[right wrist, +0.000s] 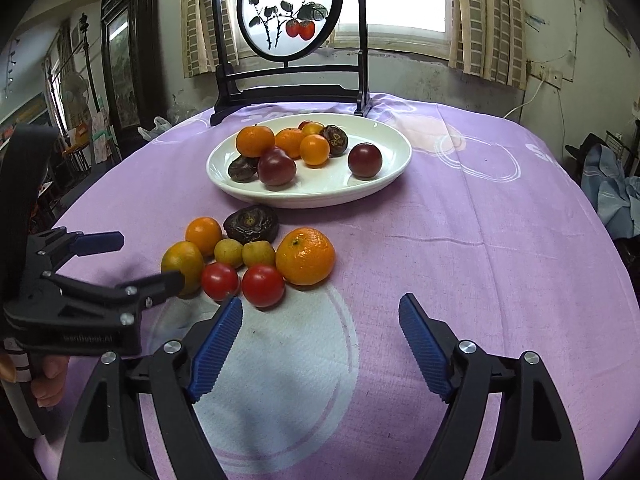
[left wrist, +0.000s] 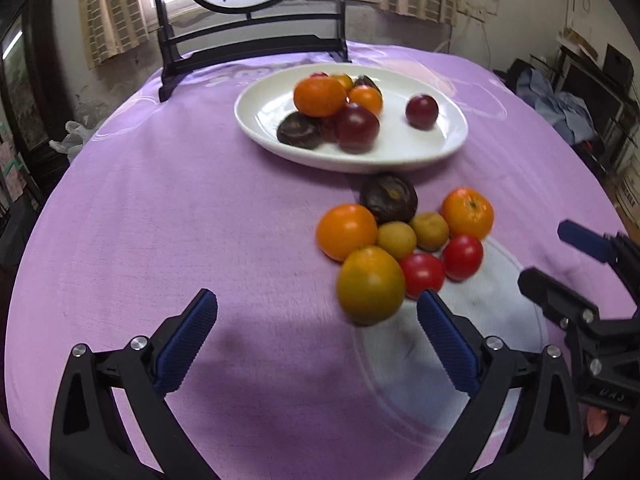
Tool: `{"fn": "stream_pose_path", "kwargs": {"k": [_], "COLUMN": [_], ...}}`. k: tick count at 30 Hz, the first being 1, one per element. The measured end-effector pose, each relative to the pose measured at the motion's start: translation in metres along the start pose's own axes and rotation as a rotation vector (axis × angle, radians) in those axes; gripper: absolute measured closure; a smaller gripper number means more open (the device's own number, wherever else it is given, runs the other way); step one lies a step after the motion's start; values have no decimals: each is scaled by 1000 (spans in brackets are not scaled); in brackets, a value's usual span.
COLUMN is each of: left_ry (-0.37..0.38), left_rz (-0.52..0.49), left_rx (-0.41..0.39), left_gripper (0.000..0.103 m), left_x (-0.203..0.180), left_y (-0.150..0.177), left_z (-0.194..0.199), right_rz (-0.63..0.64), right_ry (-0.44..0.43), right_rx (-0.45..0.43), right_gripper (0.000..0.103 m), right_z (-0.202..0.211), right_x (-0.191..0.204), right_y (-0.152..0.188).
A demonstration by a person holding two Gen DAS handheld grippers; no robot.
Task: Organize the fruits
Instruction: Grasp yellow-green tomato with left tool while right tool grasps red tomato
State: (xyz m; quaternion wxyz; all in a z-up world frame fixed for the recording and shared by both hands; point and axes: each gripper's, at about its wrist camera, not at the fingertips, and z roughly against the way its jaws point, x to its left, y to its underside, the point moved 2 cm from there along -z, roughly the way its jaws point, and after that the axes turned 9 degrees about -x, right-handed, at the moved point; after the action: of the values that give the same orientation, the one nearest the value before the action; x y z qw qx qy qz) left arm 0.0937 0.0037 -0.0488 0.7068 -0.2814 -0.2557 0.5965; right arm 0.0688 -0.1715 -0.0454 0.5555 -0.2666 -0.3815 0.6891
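The greenish orange (left wrist: 370, 285) is seen just ahead-right of the spread left tongs (left wrist: 316, 318), probably nearest; right tongs (right wrist: 320, 318) likewise released.

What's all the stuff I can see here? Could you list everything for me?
plate: 1, white, oval, middle of the table, with fruit on it
fruit on the plate: about nine, orange, dark red and dark brown; some hidden behind others
dark wrinkled fruit: 1, brown-black, on the cloth just in front of the plate
orange fruits: 3, orange to greenish-orange, in the cluster on the cloth
small yellow-green fruits: 2, middle of the cluster
red tomatoes: 2, nearest edge of the cluster
tablecloth: 1, purple with white circles
painted screen: 1, round panel in a black frame, behind the plate
curtains: beige, at the window
left gripper: black with blue pads, open, empty
right gripper: same, open, empty
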Motion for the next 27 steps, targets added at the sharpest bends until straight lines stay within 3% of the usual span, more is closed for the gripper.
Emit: {"fn": "stream_pose_path", "kwargs": {"k": [6, 9, 13, 16, 17, 18, 27], "left_ry": [-14, -12, -22, -15, 12, 41, 61], "left_rz": [-37, -44, -51, -75, -77, -76, -3], "left_rx": [19, 26, 48, 26, 24, 26, -18], "left_gripper": [5, 21, 27, 43, 58, 66, 66], "left_x": [-5, -7, -12, -20, -23, -26, -13], "left_y": [3, 4, 5, 2, 2, 2, -3], "left_z": [-7, -12, -21, -20, -20, -19, 0], "right_rz": [6, 14, 24, 32, 34, 34, 42], "right_ry": [-1, -3, -4, -2, 0, 1, -44], "right_rx": [0, -3, 1, 13, 17, 21, 65], "right_gripper": [21, 20, 20, 20, 20, 20, 22], "right_z": [1, 3, 2, -1, -2, -3, -11], "right_x": [1, 2, 5, 6, 7, 7, 13], "right_y": [-1, -1, 0, 2, 3, 3, 9]}}
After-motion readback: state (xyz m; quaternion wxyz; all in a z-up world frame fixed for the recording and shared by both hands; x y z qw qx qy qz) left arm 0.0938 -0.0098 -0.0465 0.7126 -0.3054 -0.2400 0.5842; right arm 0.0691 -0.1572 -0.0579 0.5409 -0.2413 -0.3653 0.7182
